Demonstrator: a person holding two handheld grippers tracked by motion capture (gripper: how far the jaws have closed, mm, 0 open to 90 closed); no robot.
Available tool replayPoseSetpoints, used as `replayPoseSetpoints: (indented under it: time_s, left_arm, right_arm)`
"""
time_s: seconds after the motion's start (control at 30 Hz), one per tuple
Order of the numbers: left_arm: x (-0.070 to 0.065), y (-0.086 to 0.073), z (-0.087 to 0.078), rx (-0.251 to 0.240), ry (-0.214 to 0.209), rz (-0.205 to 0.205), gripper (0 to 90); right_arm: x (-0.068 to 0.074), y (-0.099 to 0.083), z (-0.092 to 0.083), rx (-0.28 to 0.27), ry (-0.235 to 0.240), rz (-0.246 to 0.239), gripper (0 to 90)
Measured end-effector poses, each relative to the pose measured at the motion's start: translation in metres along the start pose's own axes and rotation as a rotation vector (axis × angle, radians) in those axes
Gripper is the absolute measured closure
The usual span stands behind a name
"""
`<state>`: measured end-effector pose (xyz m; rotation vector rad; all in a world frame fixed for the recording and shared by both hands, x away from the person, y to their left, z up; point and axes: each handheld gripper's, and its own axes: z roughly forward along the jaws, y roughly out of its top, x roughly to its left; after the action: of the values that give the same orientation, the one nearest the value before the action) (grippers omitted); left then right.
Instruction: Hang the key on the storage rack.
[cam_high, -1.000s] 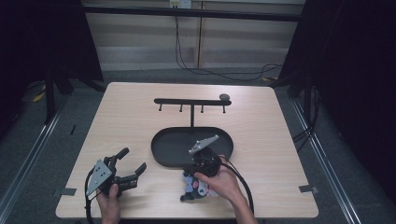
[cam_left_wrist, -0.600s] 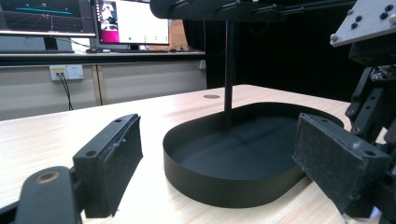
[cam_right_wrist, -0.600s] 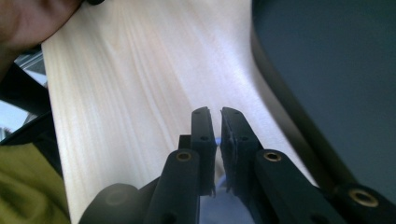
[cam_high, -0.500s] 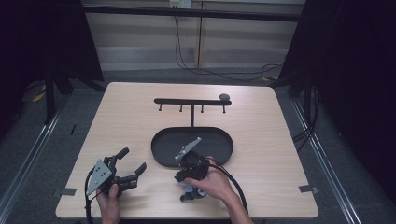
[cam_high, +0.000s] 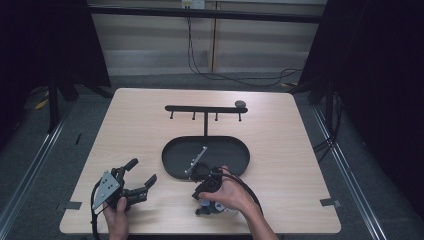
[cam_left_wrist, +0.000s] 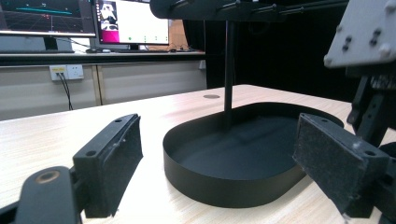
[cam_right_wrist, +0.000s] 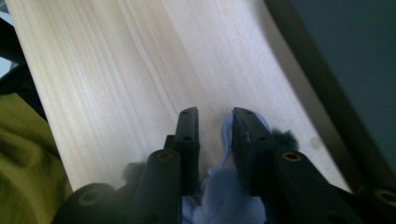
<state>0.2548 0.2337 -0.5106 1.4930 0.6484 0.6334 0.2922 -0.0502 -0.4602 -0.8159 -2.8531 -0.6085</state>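
Observation:
My right gripper (cam_high: 207, 206) lies in a hand near the table's front edge, just in front of the black oval tray (cam_high: 172, 170), and points back toward the person. A soft pale-blue thing (cam_right_wrist: 224, 186) sits between its jaws, and it shows as a whitish patch (cam_high: 222, 207) under the hand. In the right gripper view the gripper (cam_right_wrist: 215, 119) has a narrow gap; its jaws have just been opening, and bare wood shows beside the left pad. My left gripper (cam_high: 142, 171) rests at the front left, open and empty, facing the tray (cam_left_wrist: 210, 186).
A black T-shaped rack (cam_high: 205, 109) with small hooks rises from the tray's far side; its post (cam_left_wrist: 229, 65) stands behind the tray. The right gripper's grey plate (cam_left_wrist: 369, 32) is close on the right. Yellow-green clothing (cam_right_wrist: 23, 154) lies past the front edge.
The right hand has shifted left along the tray's front rim and its grey plate has swung left. Its jaws stand slightly apart now. The left gripper has stayed in place.

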Motion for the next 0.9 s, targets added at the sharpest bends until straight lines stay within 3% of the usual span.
replayPoseSetpoints:
  time_s: [0.1, 0.3, 0.43, 0.53, 0.67, 0.9]
  left_arm:
    - [0.0, 0.0, 0.0, 0.0, 0.0, 0.0, 15.3]
    - [0.0, 0.0, 0.0, 0.0, -0.001, 0.0, 15.3]
    - [0.0, 0.0, 0.0, 0.0, 0.0, 0.0, 15.3]
    - [0.0, 0.0, 0.0, 0.0, 0.0, 0.0, 15.3]
    - [0.0, 0.0, 0.0, 0.0, 0.0, 0.0, 15.3]
    - [0.0, 0.0, 0.0, 0.0, 0.0, 0.0, 15.3]
  right_arm:
    - [0.0, 0.002, -0.01, -0.01, 0.028, 0.005, 72.5]
    - [-0.003, 0.008, -0.018, 0.105, -0.007, 0.005, 72.6]
    - [-0.005, 0.014, -0.012, 0.185, -0.048, 0.007, 71.3]
    - [-0.007, 0.018, -0.004, 0.239, -0.053, 0.018, 71.3]
    - [-0.006, 0.021, 0.002, 0.271, -0.054, 0.026, 71.5]
    - [-0.001, 0.023, 0.008, 0.3, -0.037, -0.02, 73.7]
